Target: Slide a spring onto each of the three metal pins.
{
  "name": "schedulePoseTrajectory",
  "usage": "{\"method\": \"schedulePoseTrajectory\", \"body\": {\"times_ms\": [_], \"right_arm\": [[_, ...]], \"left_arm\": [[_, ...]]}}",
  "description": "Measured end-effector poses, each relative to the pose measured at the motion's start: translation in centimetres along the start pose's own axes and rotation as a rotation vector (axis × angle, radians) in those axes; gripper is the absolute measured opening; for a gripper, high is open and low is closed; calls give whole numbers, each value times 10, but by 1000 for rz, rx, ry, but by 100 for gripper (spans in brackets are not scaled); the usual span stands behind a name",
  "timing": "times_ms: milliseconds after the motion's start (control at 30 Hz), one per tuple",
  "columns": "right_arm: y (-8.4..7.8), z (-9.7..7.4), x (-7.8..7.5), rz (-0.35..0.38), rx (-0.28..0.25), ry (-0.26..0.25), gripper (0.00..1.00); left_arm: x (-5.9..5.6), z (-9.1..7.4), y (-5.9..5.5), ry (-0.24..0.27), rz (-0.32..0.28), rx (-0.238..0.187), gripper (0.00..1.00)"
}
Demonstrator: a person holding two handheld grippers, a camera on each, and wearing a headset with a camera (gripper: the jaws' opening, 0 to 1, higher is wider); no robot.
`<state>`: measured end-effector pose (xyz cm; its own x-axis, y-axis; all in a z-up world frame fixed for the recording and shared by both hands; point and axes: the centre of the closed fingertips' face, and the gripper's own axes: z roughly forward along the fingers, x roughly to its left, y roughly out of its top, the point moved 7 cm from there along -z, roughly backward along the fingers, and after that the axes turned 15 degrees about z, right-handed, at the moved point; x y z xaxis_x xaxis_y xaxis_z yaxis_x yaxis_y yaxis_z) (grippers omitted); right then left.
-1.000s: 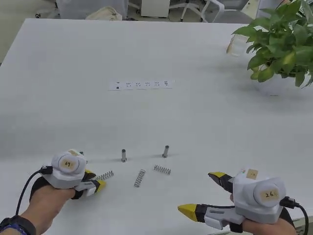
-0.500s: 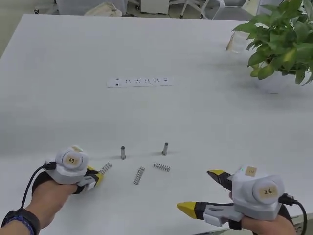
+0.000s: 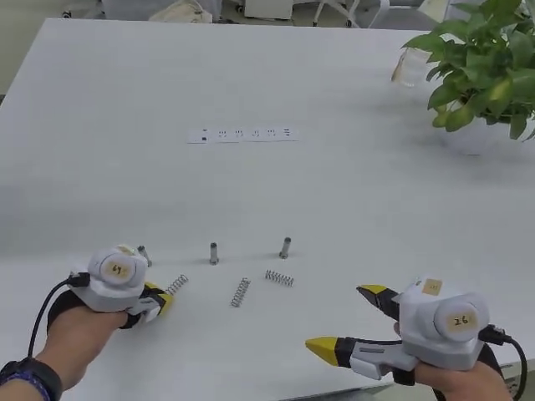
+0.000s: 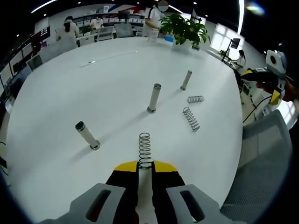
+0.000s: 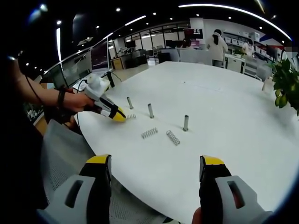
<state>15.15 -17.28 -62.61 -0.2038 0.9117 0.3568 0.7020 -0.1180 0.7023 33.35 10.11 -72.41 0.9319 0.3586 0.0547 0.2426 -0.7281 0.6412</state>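
Three short metal pins stand upright in a row on the white table: left pin (image 3: pixel 144 255), middle pin (image 3: pixel 214 253), right pin (image 3: pixel 285 247). My left gripper (image 3: pixel 159 299) is shut on one end of a spring (image 3: pixel 176 285), and the spring points toward the gap between the left and middle pins. The left gripper view has this held spring (image 4: pixel 145 148) sticking out ahead of the closed jaws, with the left pin (image 4: pixel 87 135) just beside it. Two loose springs (image 3: pixel 240 292) (image 3: pixel 278 277) lie in front of the pins. My right gripper (image 3: pixel 347 322) is open near the front edge.
A white power strip (image 3: pixel 241 134) lies flat at mid-table. A potted plant (image 3: pixel 481 63) and a clear cup (image 3: pixel 407 67) stand at the far right. The table's front edge (image 3: pixel 251 393) runs close under both hands. People stand far off beyond the table.
The head camera has tilted, so everything sits a little higher in view. The left gripper keeps its hold on the spring and has turned slightly. The right gripper stays open.
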Motion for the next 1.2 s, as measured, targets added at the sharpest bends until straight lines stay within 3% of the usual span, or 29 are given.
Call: {"method": "schedulePoseTrajectory", "body": {"times_ms": [233, 567, 800, 1200], "right_arm": [[-1, 5, 4, -4, 9, 17, 76], [0, 19, 14, -31, 30, 66, 74], [1, 30, 22, -41, 36, 112, 70], [4, 51, 45, -109, 90, 215, 63]], "left_arm": [[-3, -19, -7, 10, 26, 0, 2], [-14, -46, -6, 14, 73, -29, 2], [-25, -65, 0, 13, 117, -55, 2], [-52, -79, 16, -28, 220, -89, 2]]}}
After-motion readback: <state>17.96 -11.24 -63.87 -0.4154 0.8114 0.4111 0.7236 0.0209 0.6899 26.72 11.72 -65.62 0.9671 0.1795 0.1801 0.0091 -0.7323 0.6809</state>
